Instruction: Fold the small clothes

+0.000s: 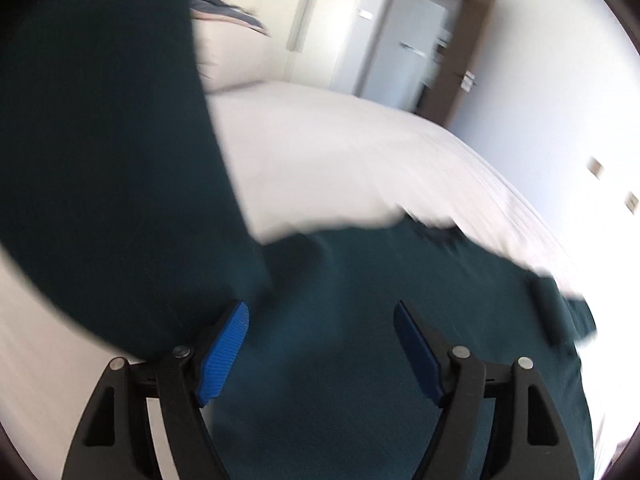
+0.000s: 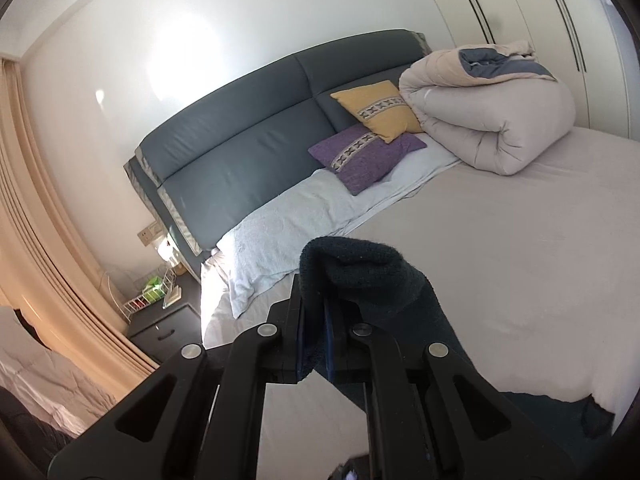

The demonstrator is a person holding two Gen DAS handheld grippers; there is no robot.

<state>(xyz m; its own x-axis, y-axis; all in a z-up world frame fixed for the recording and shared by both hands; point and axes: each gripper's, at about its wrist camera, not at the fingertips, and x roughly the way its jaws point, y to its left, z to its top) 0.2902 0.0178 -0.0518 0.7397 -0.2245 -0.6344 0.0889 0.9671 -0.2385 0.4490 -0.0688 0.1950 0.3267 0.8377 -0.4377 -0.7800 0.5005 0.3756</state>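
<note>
A dark teal garment [image 1: 360, 300] lies partly on the white bed [image 1: 340, 152] and rises up the left of the blurred left wrist view. My left gripper [image 1: 320, 320] is open just above the cloth, its blue pads [image 1: 224, 352] wide apart and holding nothing. My right gripper [image 2: 316, 320] is shut on a bunched edge of the same dark teal garment [image 2: 360, 272] and holds it lifted above the bed [image 2: 500, 260]. The cloth hangs down to the right from the jaws.
A rolled beige duvet [image 2: 488, 120], a yellow cushion [image 2: 380, 108] and a purple cushion [image 2: 364, 156] lie by the dark headboard [image 2: 240, 140]. A nightstand [image 2: 164, 320] and curtain [image 2: 48, 240] stand to the left. A door [image 1: 416, 48] is beyond the bed.
</note>
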